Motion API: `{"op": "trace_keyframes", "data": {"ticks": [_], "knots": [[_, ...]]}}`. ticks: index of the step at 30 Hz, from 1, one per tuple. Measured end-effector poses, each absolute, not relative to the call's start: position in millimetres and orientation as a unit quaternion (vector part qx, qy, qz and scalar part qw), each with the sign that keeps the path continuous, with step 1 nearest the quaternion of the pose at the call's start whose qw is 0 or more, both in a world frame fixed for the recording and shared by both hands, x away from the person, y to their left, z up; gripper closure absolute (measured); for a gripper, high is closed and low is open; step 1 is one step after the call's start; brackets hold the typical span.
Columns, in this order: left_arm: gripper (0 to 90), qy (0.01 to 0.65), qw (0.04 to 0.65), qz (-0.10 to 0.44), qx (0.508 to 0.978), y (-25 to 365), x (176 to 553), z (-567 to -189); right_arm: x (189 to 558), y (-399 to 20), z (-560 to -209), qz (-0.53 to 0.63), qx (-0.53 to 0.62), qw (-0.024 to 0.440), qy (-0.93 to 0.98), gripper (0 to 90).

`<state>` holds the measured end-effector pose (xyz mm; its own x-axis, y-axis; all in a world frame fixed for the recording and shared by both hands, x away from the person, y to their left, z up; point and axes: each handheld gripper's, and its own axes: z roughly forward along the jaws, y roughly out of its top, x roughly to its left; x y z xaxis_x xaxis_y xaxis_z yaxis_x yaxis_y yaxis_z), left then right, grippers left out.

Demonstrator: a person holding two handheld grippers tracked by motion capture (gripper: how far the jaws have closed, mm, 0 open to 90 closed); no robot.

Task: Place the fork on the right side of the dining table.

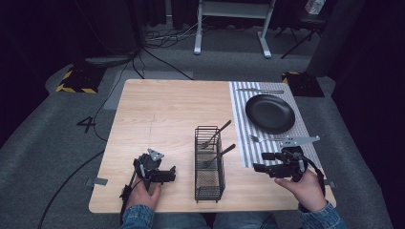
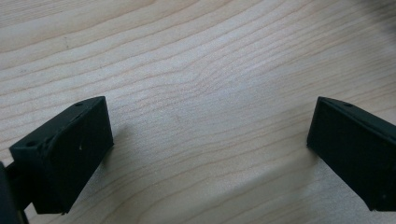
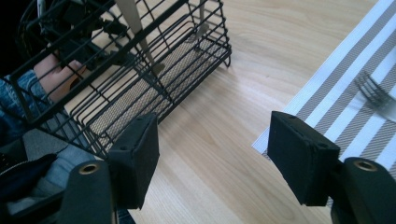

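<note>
I hold both grippers wide and empty; my right gripper (image 1: 260, 162) is nearer the fork (image 1: 266, 139), which lies just beyond it, handle pointing right

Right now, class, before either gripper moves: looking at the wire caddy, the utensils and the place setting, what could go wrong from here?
1. The utensils lean out of the tall, narrow wire caddy; pulling one at an angle could snag the wires and tip it.
2. The fork lies flat on the striped mat, so the open right gripper may struggle to pinch it or drag the mat.
3. The black plate sits close by and might get nudged.
</note>
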<state>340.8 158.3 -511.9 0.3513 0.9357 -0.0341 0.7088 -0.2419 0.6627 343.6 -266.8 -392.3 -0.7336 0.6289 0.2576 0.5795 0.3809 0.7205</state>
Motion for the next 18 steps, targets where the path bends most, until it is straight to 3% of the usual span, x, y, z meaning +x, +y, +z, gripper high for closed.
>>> {"op": "trace_keyframes", "data": {"ticks": [18], "knots": [[0.3,0.537,0.300,0.189,0.765,158.2,340.8,-511.9,331.5,-257.8,-447.7,0.412,0.358,0.044,0.837,34.3]]}}
